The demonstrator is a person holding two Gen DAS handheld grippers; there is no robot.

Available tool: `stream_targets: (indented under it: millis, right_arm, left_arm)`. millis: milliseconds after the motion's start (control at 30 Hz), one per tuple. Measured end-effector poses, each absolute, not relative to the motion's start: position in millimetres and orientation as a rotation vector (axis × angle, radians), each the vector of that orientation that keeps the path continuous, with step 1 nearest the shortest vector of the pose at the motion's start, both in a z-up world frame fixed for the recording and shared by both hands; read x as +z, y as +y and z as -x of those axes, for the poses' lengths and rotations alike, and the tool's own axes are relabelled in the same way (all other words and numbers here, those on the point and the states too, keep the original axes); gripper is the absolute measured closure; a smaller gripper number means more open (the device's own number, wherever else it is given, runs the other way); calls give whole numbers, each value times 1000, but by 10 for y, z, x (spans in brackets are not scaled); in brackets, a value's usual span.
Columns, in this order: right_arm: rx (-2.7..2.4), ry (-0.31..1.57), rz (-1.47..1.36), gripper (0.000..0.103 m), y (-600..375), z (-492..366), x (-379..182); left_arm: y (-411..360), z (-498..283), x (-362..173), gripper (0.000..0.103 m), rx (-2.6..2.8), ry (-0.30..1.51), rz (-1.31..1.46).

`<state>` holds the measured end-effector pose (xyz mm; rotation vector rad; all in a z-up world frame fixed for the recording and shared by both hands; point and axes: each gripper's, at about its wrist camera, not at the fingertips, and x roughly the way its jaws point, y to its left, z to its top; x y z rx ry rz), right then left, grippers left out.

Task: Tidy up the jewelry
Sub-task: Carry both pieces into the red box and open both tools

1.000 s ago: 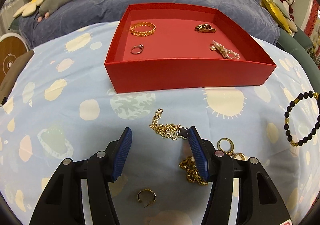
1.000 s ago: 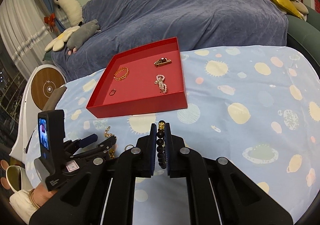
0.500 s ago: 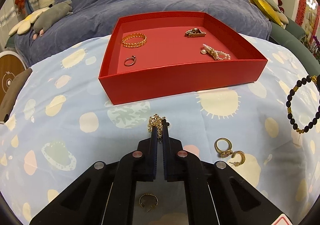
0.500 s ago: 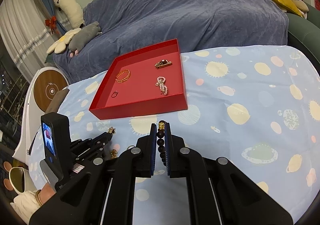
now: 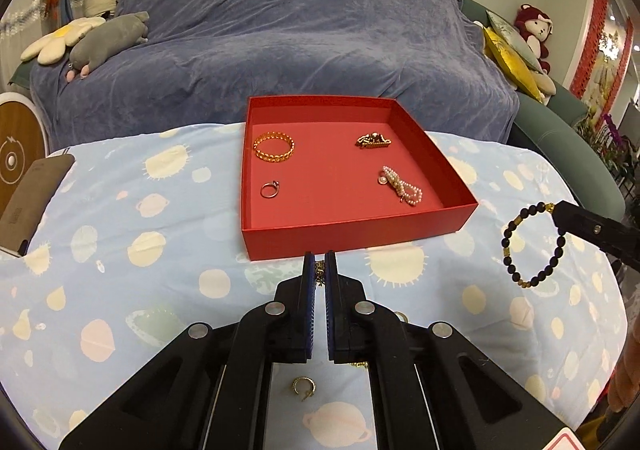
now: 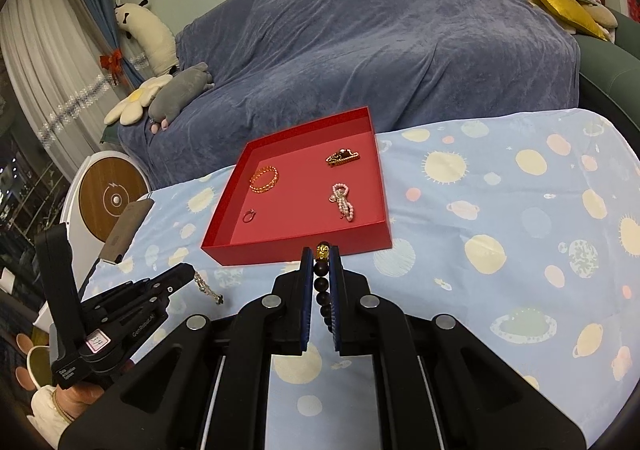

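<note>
My left gripper (image 5: 319,261) is shut on a gold chain necklace (image 5: 320,270), just short of the red tray (image 5: 360,236). In the right wrist view the same chain (image 6: 208,290) dangles from the left gripper (image 6: 188,270) above the cloth. My right gripper (image 6: 321,254) is shut on a black bead bracelet (image 6: 322,282), which hangs as a loop (image 5: 534,246) in the left wrist view. Inside the tray lie a gold bracelet (image 5: 274,147), a ring (image 5: 269,189), a brooch (image 5: 373,140) and a pearl piece (image 5: 401,185).
A gold earring (image 5: 304,386) lies on the spotted blue cloth (image 5: 140,250) under the left gripper. More gold pieces are mostly hidden behind its right finger. A brown case (image 5: 28,193) rests at the cloth's left edge. A covered sofa (image 5: 300,49) stands behind the tray.
The left gripper's jaws closed on the gold chain and lifted it off the cloth toward the tray. The right gripper rose a little with the bead bracelet.
</note>
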<state>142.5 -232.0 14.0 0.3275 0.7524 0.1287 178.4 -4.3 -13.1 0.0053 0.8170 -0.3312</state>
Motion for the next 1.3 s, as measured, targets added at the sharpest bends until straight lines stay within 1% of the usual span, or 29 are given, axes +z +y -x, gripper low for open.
stream_targets:
  millis: [133,333,733,933,1033,1100,1300]
  right_arm:
    - [138,742,-330,96,-2261,-1508,192]
    - [143,715,-349,96,-2213,-1749,276]
    - [144,761,-426,96,-2077,-2445,91]
    - [154,819,-438,96,-1938,-2679,-166]
    - [144,833,-438,94,-1907,-2729,-247]
    - [138,834,-436,94,-1914,-2734,-262]
    - [117,813,-447,93,-2040,-2634,-185]
  left_arm:
    - [-31,-1822,82,100,-342,778,-2]
    - [1,-2068,283,100,-333,755,86]
    - [61,-2683,242,100,-287,775,205]
    - [28,-2796,53,100,-293,815,184]
    - [69,-2853,-56,100,-287,853,199]
    - [117,-2879,-105,98,-283,872,214]
    - [193,-2873,-133,96,-270,892,223]
